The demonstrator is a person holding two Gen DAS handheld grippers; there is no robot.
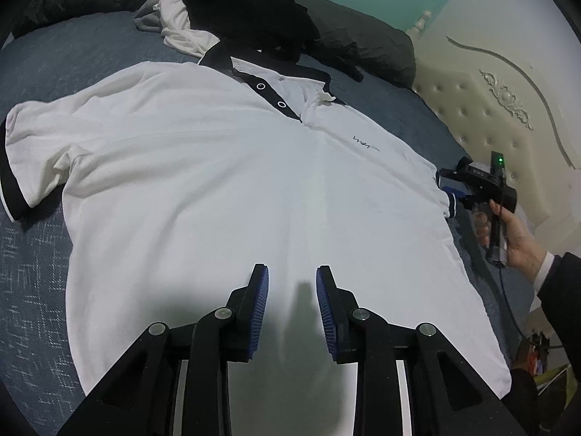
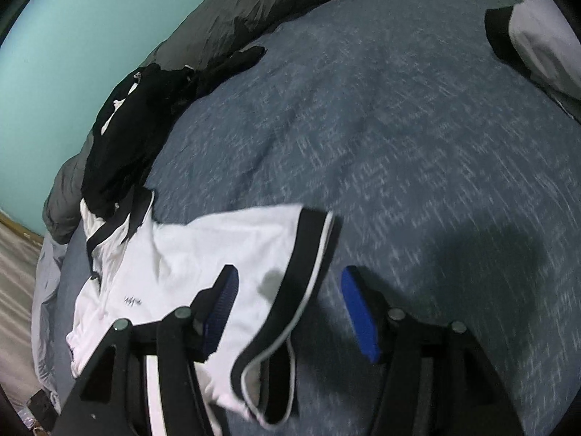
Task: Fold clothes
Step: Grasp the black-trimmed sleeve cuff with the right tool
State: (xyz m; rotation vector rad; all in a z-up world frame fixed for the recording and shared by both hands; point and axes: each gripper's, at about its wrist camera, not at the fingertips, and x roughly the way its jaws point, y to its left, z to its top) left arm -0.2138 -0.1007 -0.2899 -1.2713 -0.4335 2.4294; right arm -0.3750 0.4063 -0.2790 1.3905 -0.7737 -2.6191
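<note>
A white polo shirt (image 1: pixel 225 181) with black collar and black sleeve cuffs lies face up, spread flat on the blue bedspread (image 1: pixel 32 272). My left gripper (image 1: pixel 292 272) hovers over the shirt's lower middle, its blue pads apart with nothing between them. In the left wrist view my right gripper (image 1: pixel 448 189), held in a hand (image 1: pixel 515 239), is at the shirt's right sleeve. In the right wrist view the right gripper (image 2: pixel 289 276) stands open wide. The sleeve's black cuff (image 2: pixel 308 254) lies between its fingers, and neither pad presses on it.
A heap of black and white clothes (image 1: pixel 247 11) sits beyond the collar, against a rumpled grey duvet (image 1: pixel 363 36). A cream tufted headboard (image 1: pixel 490 109) stands on the right. Another white cloth with a black band (image 2: pixel 537 43) lies at the bed's far side.
</note>
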